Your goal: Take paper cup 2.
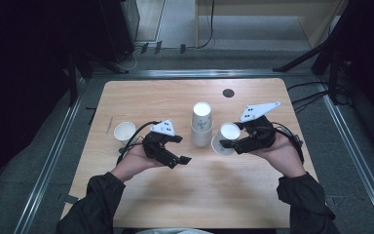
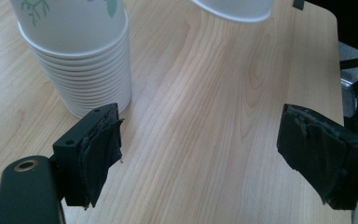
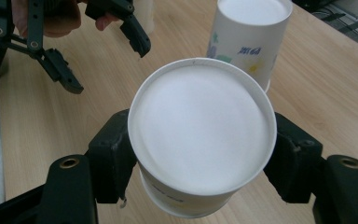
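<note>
Your right hand-held gripper (image 3: 200, 163) is clamped on an upside-down paper cup (image 3: 203, 135), one jaw against each side of its wall, held just to the right of the cup stack (image 1: 202, 124) at mid-bench (image 1: 175, 95). Your left hand-held gripper (image 2: 200, 154) hangs with its jaws wide apart and nothing between them, the stack just beyond its left jaw. A lone cup (image 1: 124, 131) stands upright near the bench's left edge.
</note>
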`<action>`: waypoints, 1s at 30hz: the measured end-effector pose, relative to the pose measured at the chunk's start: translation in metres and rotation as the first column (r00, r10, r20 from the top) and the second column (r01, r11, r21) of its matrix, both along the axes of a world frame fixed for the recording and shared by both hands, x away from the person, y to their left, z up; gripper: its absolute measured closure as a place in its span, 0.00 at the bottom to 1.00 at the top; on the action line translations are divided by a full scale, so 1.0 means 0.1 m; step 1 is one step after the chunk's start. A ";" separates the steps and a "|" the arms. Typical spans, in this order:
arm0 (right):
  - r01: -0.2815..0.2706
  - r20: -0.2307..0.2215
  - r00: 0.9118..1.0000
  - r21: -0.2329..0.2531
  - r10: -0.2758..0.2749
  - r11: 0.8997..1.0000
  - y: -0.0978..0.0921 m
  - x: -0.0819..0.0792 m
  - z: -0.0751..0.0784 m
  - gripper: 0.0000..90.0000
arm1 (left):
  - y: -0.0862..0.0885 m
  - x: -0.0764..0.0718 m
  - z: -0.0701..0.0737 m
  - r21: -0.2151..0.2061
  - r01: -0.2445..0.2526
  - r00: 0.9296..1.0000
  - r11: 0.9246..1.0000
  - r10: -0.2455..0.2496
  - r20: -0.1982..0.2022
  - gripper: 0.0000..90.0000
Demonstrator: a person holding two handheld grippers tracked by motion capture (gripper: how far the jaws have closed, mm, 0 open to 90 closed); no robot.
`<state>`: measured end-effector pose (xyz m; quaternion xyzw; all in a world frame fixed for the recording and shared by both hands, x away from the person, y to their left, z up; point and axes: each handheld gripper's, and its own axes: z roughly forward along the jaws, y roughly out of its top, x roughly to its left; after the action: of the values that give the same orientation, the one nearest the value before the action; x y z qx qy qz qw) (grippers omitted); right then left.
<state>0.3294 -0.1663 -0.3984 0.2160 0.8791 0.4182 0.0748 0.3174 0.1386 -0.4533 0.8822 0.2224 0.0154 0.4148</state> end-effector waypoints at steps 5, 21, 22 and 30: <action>-0.039 -0.004 0.999 0.013 0.039 0.999 0.03 -0.05 -0.14 0.37 | -0.03 -0.02 -0.07 0.015 0.022 1.000 1.000 -0.022 -0.002 0.16; -0.151 -0.051 0.987 0.023 0.152 0.988 0.25 -0.12 -0.46 0.37 | -0.08 -0.06 -0.12 -0.047 0.057 0.998 0.997 -0.058 -0.009 0.16; -0.157 -0.051 0.986 0.027 0.158 0.987 0.27 -0.12 -0.47 0.37 | -0.09 -0.06 -0.12 -0.053 0.061 0.998 0.997 -0.062 -0.010 0.16; -0.198 -0.066 0.977 0.051 0.201 0.979 0.38 -0.15 -0.41 0.37 | -0.13 -0.13 -0.12 -0.097 0.091 0.996 0.991 -0.091 -0.002 0.16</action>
<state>0.3147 -0.1283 -0.4393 0.1431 0.8891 0.4349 -0.0033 0.3046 0.1256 -0.4651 0.8703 0.1838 -0.0172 0.4566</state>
